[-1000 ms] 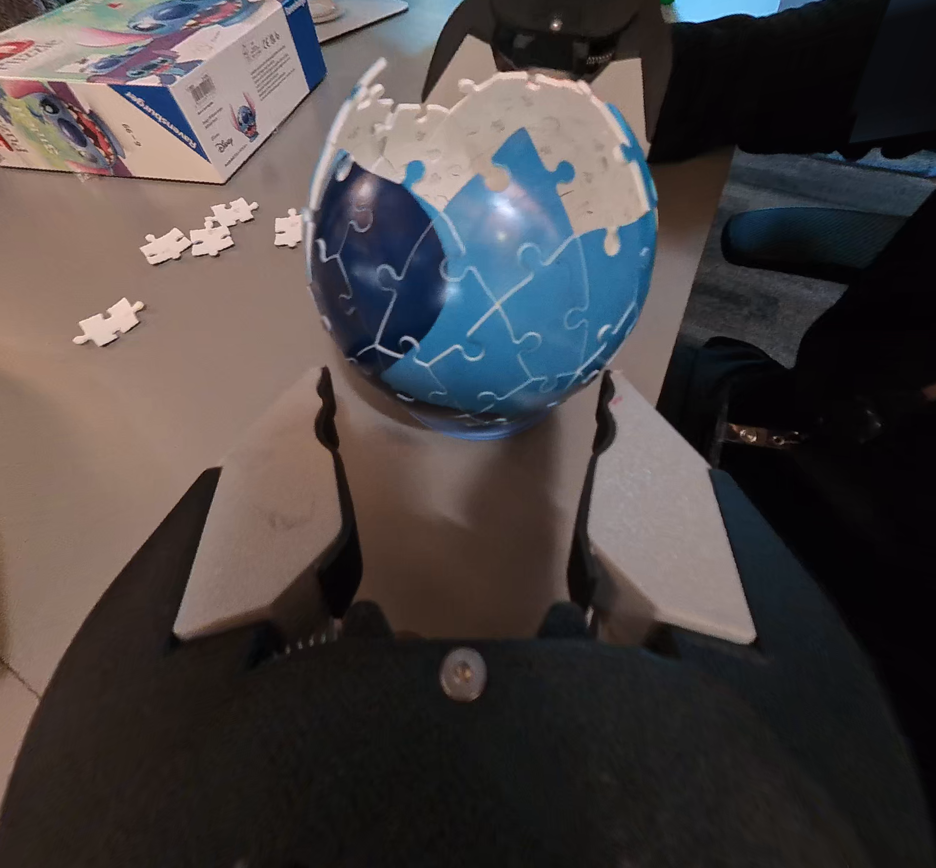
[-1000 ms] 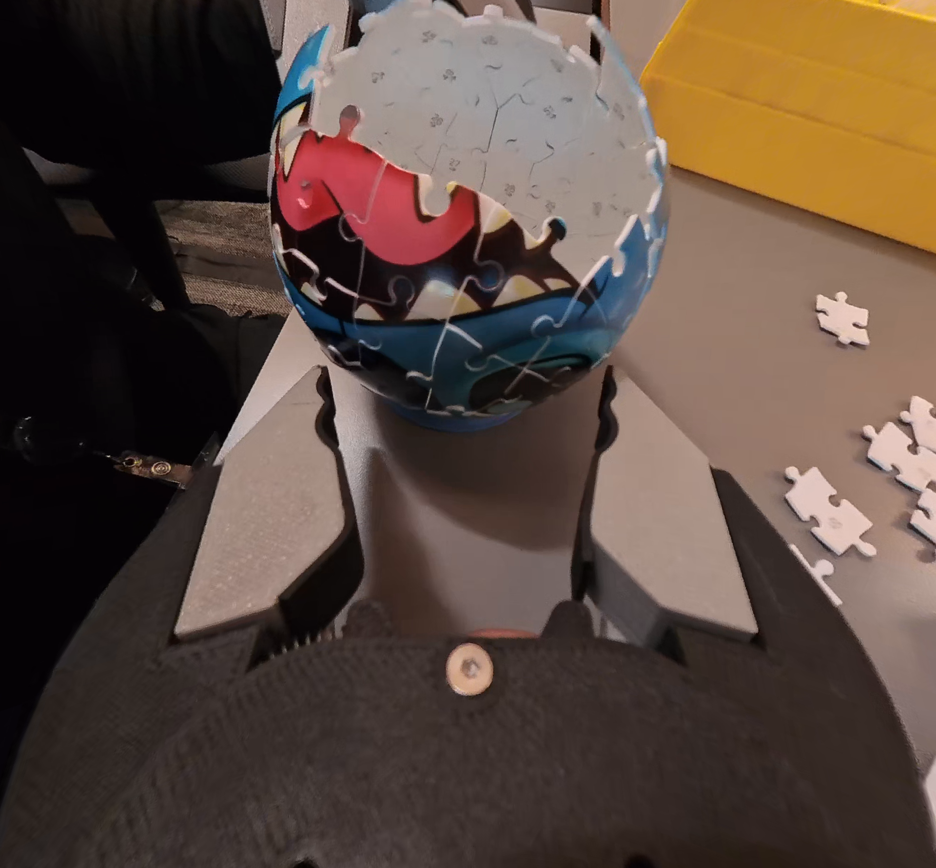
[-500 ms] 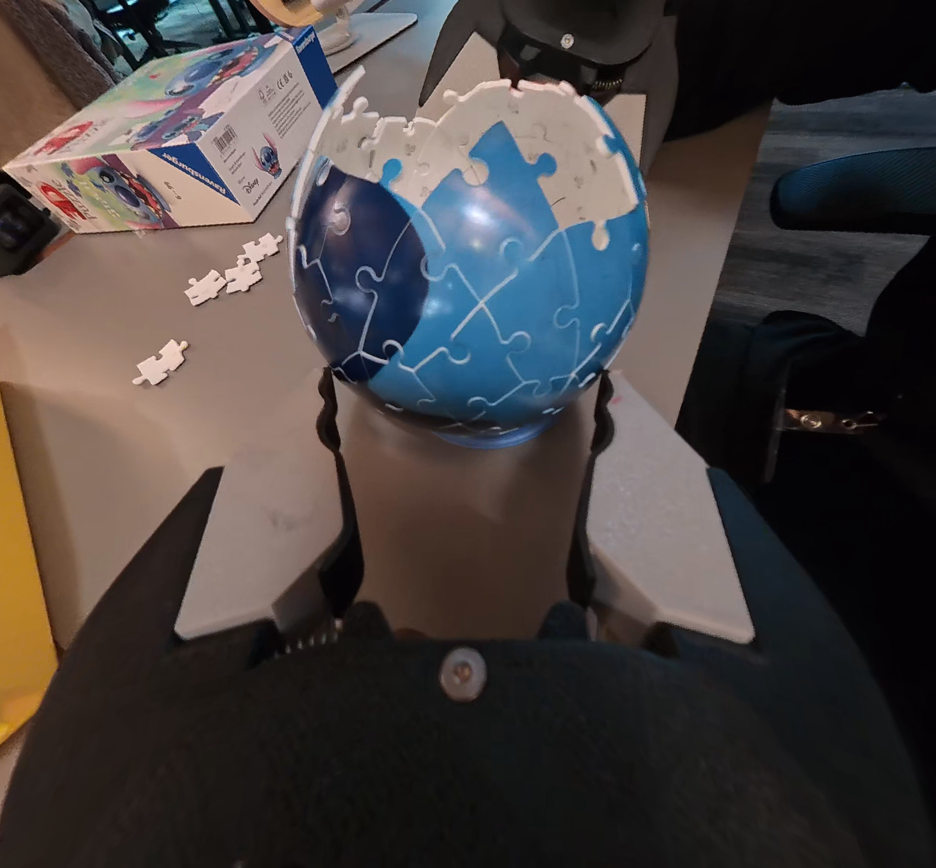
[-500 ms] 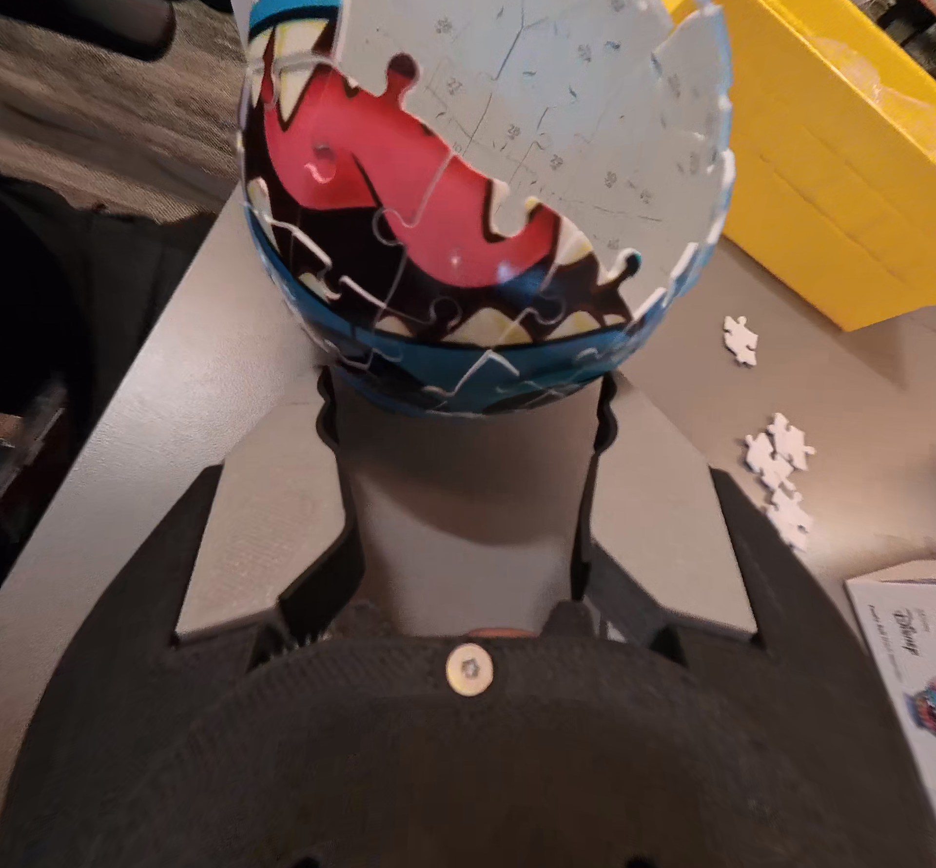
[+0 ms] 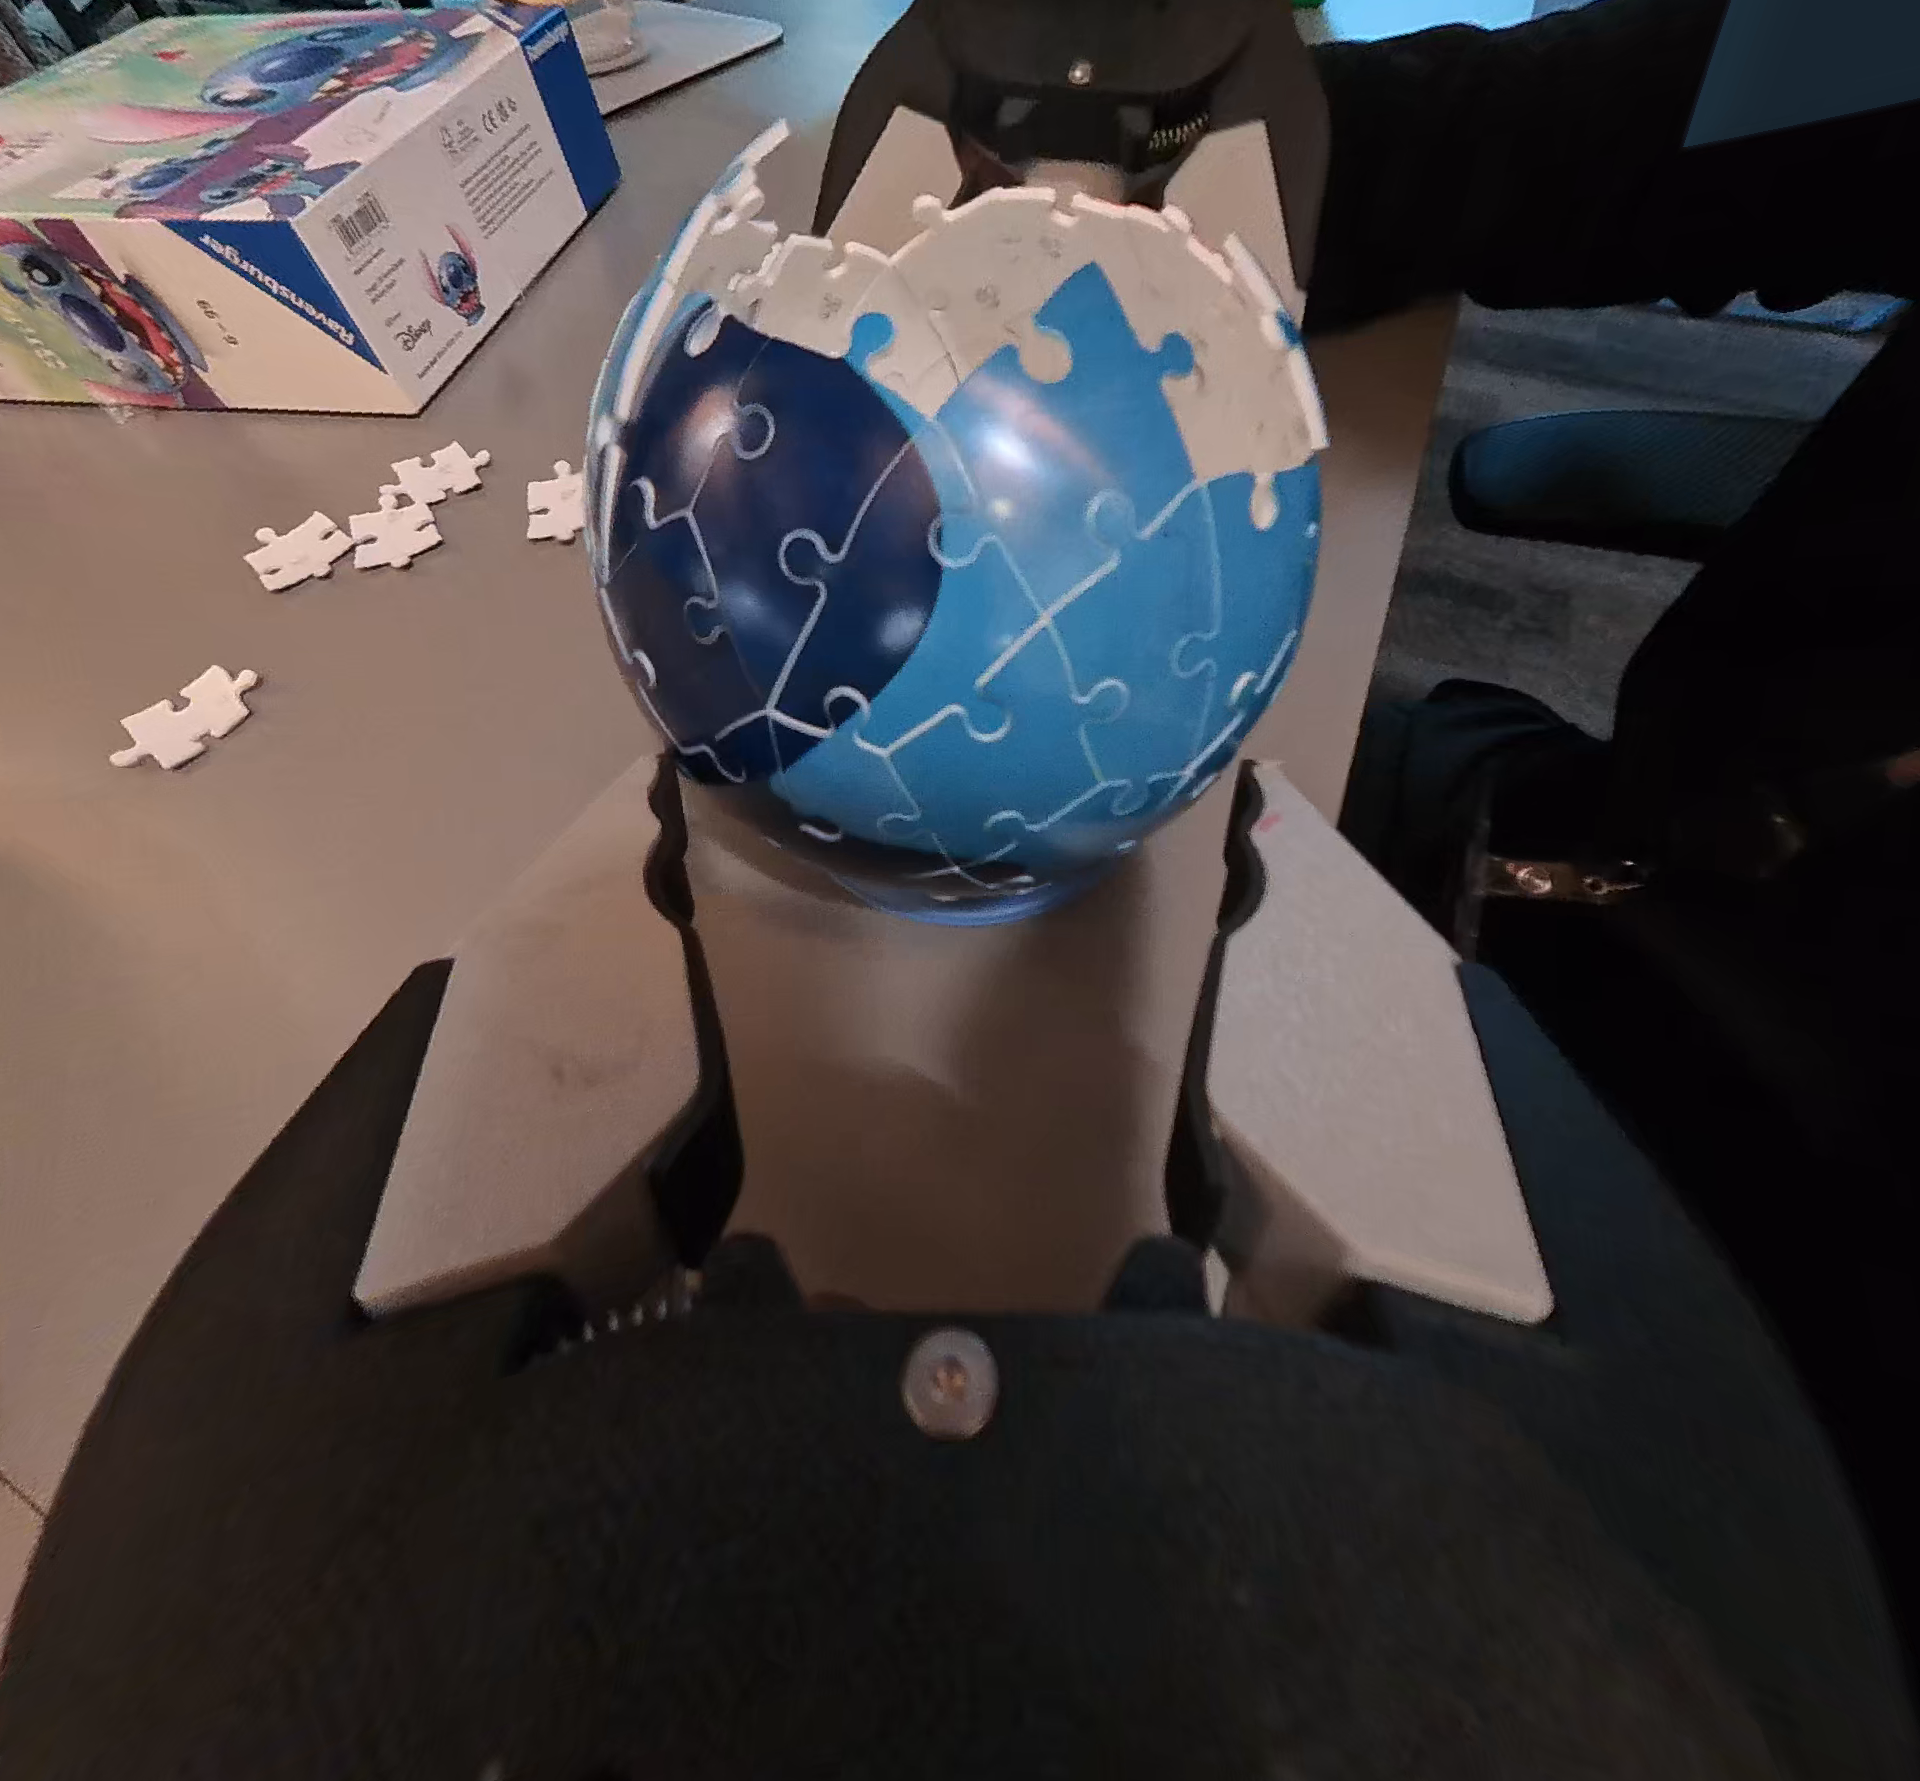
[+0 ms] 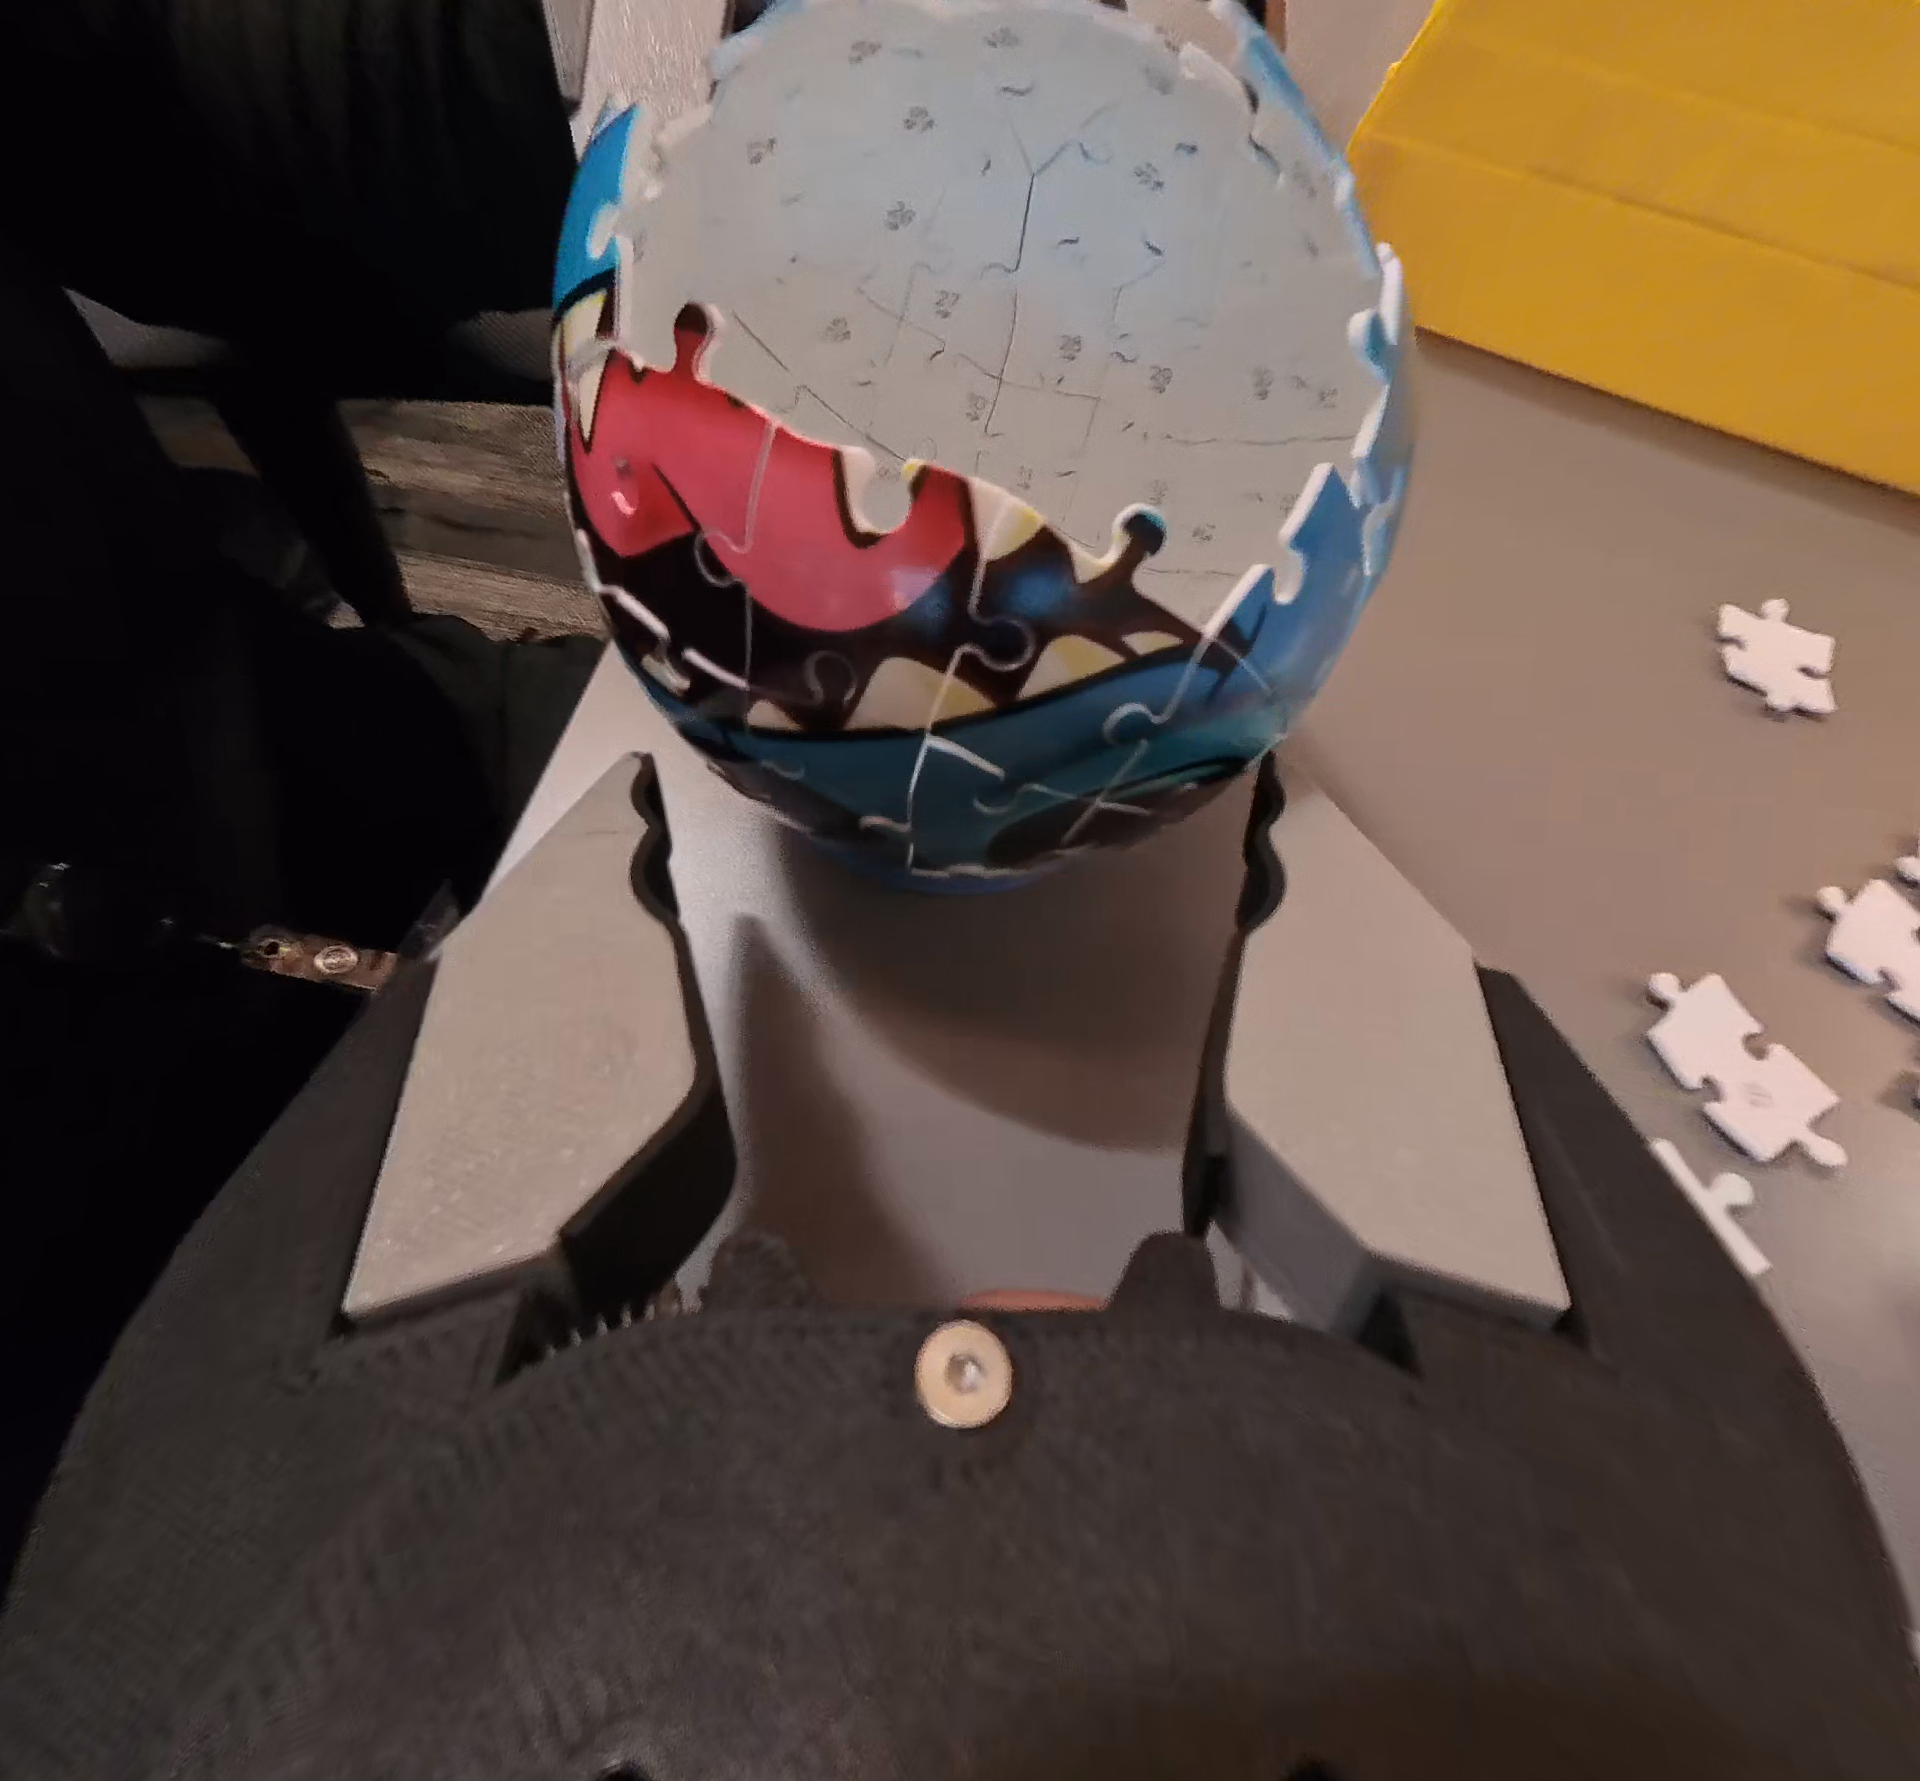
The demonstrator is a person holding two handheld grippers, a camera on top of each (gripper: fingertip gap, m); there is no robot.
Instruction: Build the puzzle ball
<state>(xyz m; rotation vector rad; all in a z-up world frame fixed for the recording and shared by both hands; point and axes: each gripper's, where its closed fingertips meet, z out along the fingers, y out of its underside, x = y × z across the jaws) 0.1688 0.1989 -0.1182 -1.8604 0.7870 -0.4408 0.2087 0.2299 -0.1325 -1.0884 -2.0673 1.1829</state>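
The ball (image 5: 956, 578) stands part-built, its top open, between two gaping, empty grippers: left (image 5: 951, 786) and right (image 6: 951, 775). Next, I judge, one must fetch a loose piece (image 5: 187, 718) from the left.

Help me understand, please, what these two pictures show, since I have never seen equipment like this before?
A person holds two hand-held grippers, each with a camera looking along its two fingers. One picture comes from the left gripper, the other from the right gripper, facing each other across a grey table. Between them stands a half-built puzzle ball, open at the top. Both grippers are open and hold nothing. Loose white pieces, the puzzle box and a yellow bin also sit there.
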